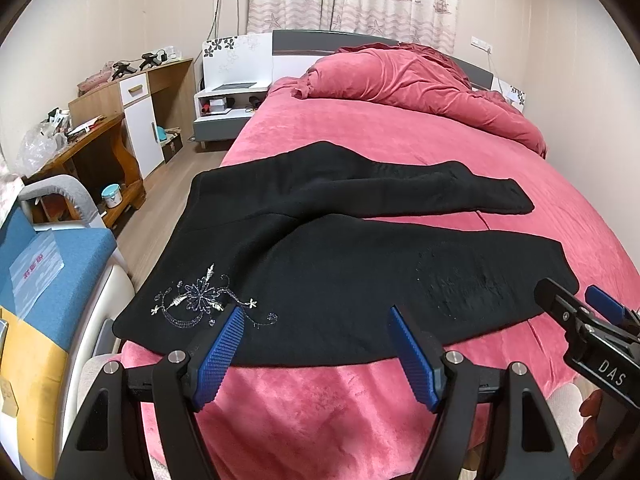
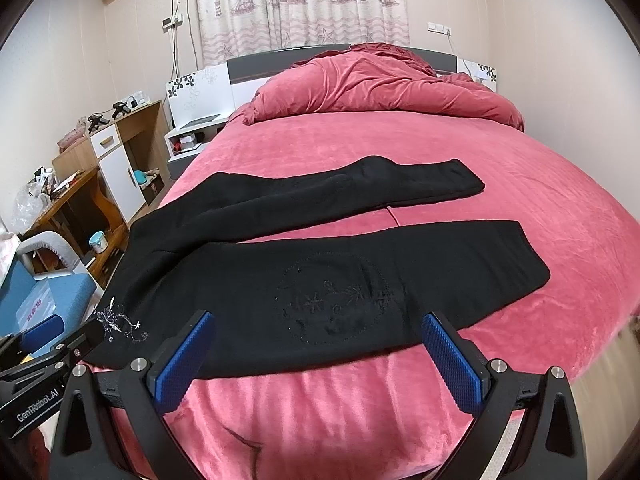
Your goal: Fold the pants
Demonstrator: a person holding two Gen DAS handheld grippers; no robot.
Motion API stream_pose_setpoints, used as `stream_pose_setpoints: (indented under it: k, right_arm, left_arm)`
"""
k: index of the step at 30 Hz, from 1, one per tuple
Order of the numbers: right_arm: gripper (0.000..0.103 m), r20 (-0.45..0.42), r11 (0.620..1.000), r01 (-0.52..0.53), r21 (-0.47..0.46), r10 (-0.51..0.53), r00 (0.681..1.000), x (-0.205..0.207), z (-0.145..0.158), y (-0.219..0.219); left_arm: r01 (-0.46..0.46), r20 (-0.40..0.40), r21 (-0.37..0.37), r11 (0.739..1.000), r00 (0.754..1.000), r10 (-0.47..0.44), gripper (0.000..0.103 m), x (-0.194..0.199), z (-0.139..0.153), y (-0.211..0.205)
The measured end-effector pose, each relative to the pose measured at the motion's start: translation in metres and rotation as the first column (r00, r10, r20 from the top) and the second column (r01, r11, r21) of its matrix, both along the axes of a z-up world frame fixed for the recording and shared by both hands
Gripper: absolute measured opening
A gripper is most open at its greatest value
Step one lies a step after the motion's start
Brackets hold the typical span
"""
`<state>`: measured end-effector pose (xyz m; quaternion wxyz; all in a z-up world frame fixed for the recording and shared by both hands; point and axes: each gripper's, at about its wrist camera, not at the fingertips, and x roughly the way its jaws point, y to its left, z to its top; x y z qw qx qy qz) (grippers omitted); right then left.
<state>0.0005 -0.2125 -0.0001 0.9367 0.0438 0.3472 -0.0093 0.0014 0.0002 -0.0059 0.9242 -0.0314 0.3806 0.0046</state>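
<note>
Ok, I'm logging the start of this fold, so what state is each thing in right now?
Black pants: unfolded, spread flat on the bed, legs apart.
Left gripper: jaws open, holding nothing, at the pants' near edge.
Right gripper: jaws open, holding nothing, at the near leg's edge.
Red duvet: bunched at the headboard.
Curtains: drawn shut.

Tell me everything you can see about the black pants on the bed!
The black pants lie flat and unfolded on the pink blanket. They look soft and fuzzy. The waist end points left, at the bed's edge, and the two legs spread apart toward the right. A silvery flower is stitched near the waist, and a dark stitched oval with flowers sits on the nearer leg. Nothing grips them: the left claw and right claw are open at the near edge.
</note>
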Motion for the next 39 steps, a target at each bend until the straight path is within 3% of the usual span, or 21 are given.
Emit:
stream_pose_setpoints:
  k: [39]
  right_arm:
    - [0.103,-0.017,1.0,0.004,-0.005,-0.004,1.0,0.002,-0.006,-0.001]
  left_arm:
    - [-0.005,-0.021,-0.016,1.0,1.0,0.004,0.076,0.0026,-0.0043,0.0011]
